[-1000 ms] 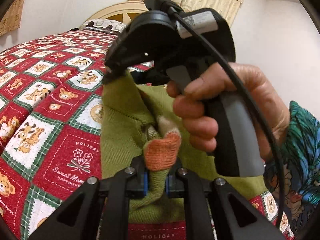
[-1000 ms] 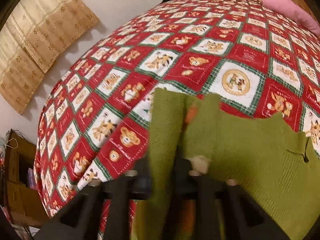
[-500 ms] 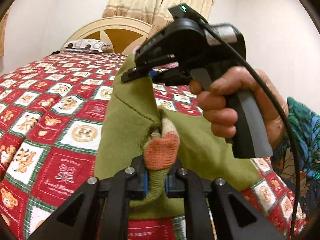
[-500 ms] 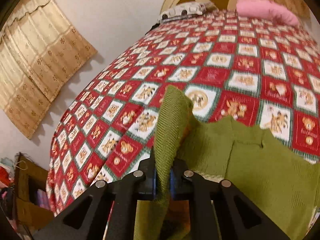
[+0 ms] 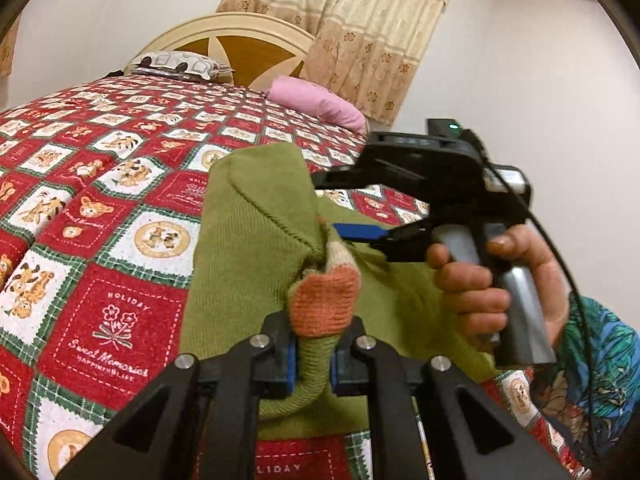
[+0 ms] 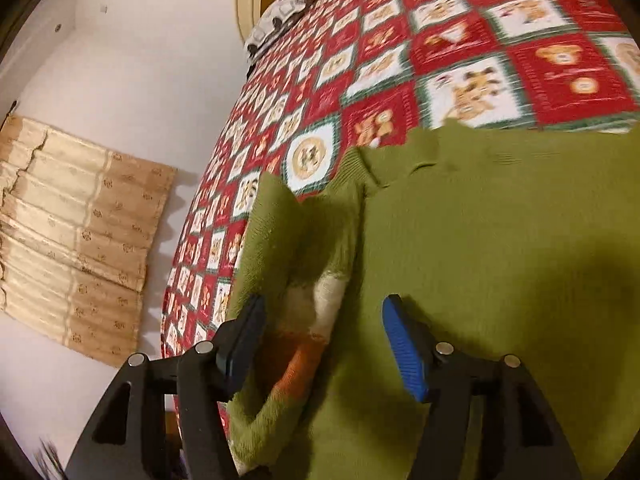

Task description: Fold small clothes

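A small green knitted sweater (image 5: 248, 248) with an orange and cream patch (image 5: 324, 300) lies partly lifted over the bed's red patchwork quilt (image 5: 108, 312). My left gripper (image 5: 313, 354) is shut on a fold of the sweater near the patch and holds it raised. My right gripper (image 6: 324, 344) is open, its blue pads (image 6: 404, 354) on either side of a raised fold of the sweater (image 6: 500, 248). In the left wrist view the right gripper (image 5: 340, 204) is held in a hand to the right, jaws apart over the sweater's top edge.
A patterned pillow (image 5: 176, 65) and a pink pillow (image 5: 316, 102) lie at the headboard (image 5: 236, 46). Beige curtains (image 5: 360, 20) hang behind. The bed's left edge (image 6: 192, 240) drops toward a wall with a curtain (image 6: 72, 232).
My right gripper has opened and let go of the sweater fold, and has swung to the right and lower. The left gripper still holds its fold.
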### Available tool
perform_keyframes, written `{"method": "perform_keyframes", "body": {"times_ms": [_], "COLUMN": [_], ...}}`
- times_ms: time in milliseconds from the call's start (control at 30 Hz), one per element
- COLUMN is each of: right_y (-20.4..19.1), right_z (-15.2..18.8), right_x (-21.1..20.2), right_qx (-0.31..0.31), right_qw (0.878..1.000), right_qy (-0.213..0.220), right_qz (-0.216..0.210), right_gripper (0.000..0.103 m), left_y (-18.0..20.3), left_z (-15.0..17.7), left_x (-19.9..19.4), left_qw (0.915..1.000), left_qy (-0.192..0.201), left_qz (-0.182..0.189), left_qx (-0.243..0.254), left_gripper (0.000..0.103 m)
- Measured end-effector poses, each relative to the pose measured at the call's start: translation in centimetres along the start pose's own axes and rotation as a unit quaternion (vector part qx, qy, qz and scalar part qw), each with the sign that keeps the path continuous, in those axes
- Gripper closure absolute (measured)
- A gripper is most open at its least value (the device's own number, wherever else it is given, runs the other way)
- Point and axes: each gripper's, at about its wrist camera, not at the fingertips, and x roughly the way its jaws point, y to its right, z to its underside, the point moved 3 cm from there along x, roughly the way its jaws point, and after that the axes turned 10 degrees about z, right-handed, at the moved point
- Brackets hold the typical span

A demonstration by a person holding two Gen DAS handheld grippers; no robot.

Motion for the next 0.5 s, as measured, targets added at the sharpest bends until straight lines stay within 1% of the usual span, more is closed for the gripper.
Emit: {"method": "perform_keyframes", "body": {"times_ms": [100,133,200,267,400,467,500], "right_y": [-1.4,-1.9,-2.4,-2.7,-3.1,-3.0,-3.1], "right_z": [-0.6,-1.0,-1.3,-1.3,-0.4,0.2,0.6], "right_x": [1.8,2.3,2.5,2.3,2.2,1.3,0.7], "right_qx": [0.000,0.005,0.011,0.014,-0.005,-0.011,-0.015], "right_qw": [0.999,0.999,0.998,0.997,0.997,0.995,0.993], "right_qy": [-0.016,-0.014,-0.002,0.011,0.010,0.010,0.012], "right_qz": [-0.034,-0.048,-0.061,-0.076,-0.082,-0.099,-0.112], "right_gripper": [0.041,0.041,0.041,0.041,0.040,0.040,0.035], "left_y": [-0.3,-0.3,-0.6,-0.7,-0.8,-0.8,-0.9], "left_z": [0.1,0.1,0.1,0.1,0.1,0.1,0.1], "left_x": [0.0,0.0,0.1,0.1,0.2,0.2,0.2], "left_qw": [1.0000,1.0000,0.9999,0.9999,0.9998,0.9997,0.9997], "left_qy": [0.000,-0.001,-0.002,-0.002,-0.003,-0.003,-0.003], "left_qz": [0.003,0.004,0.006,0.010,0.014,0.016,0.017], "left_qx": [-0.004,-0.006,-0.010,-0.013,-0.016,-0.019,-0.019], "left_gripper": [0.091,0.091,0.091,0.091,0.091,0.091,0.091]}}
